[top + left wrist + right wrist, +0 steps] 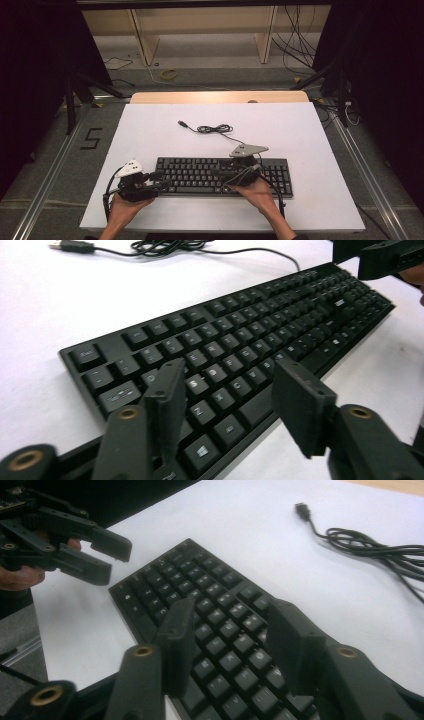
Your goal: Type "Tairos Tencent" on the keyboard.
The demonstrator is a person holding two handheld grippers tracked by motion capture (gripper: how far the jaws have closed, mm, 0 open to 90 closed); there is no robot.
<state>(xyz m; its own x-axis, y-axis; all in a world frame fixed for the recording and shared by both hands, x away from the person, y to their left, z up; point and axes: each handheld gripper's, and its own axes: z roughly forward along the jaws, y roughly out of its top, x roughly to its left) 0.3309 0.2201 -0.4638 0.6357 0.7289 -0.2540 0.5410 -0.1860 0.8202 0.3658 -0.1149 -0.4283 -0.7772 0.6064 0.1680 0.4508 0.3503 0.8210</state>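
We note the left tongs (159,180) at the near left end of the keyboard (200,176), their jaws spread over the keys with nothing pinched between them. We note the right tongs (226,176) above the keyboard's right half, jaws likewise spread and gripping nothing. The keyboard lies flat on the white worktop (150,130), towards its near edge, long side across. Beyond it, well apart from both tongs, we record its cable (215,129) bunched loosely, with the plug (183,123) lying free.
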